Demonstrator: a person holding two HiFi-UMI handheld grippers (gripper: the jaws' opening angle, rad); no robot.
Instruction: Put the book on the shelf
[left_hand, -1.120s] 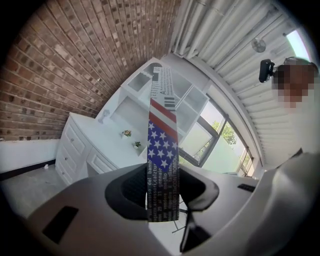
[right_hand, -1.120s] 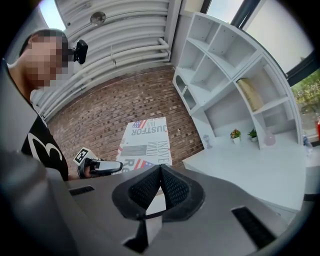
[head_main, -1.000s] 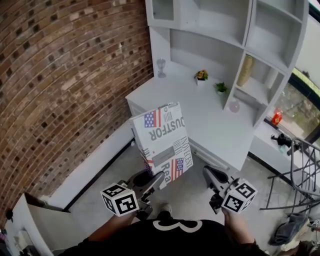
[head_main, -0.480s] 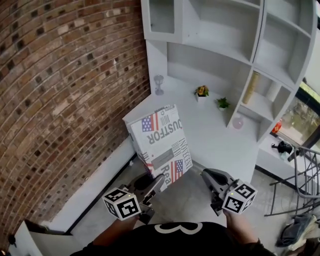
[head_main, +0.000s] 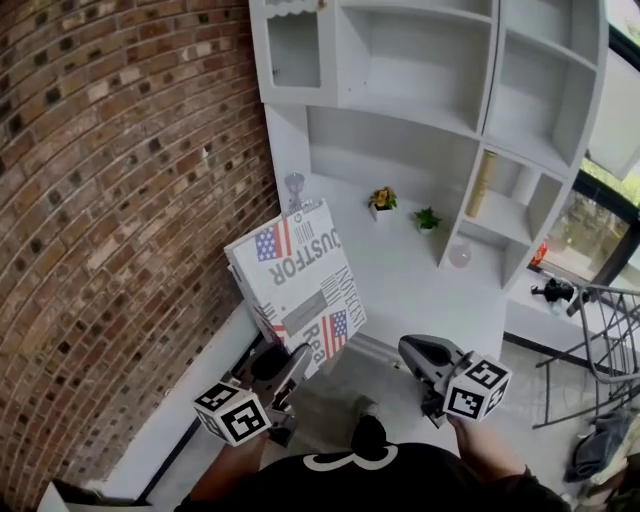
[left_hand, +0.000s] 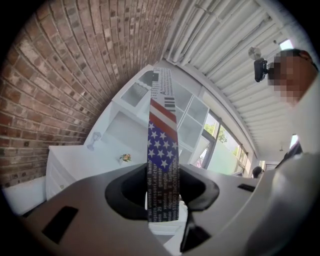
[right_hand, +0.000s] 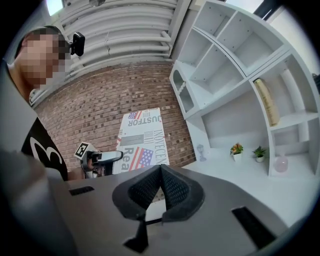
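Note:
The book (head_main: 295, 285) is a large flat volume with flag prints and big lettering on its cover. It stands upright in the air in front of the white desk (head_main: 400, 280), and my left gripper (head_main: 296, 354) is shut on its lower edge. In the left gripper view the book (left_hand: 162, 145) shows edge-on between the jaws of that gripper (left_hand: 163, 202). My right gripper (head_main: 420, 352) hovers to the right of the book, shut and holding nothing; its pads (right_hand: 172, 187) touch each other. The white shelf unit (head_main: 420, 110) rises beyond the desk with several bare compartments.
A brick wall (head_main: 110, 200) runs along the left. On the desk stand a glass (head_main: 294, 188), two small potted plants (head_main: 381, 200) (head_main: 427, 218) and a pink ball (head_main: 460, 256). A tan upright thing (head_main: 483, 185) fills one narrow compartment. A metal railing (head_main: 600, 340) is at right.
The head view has tilted up, so more of the shelves shows. The book and left gripper have drifted left in the picture. Both grips look unchanged.

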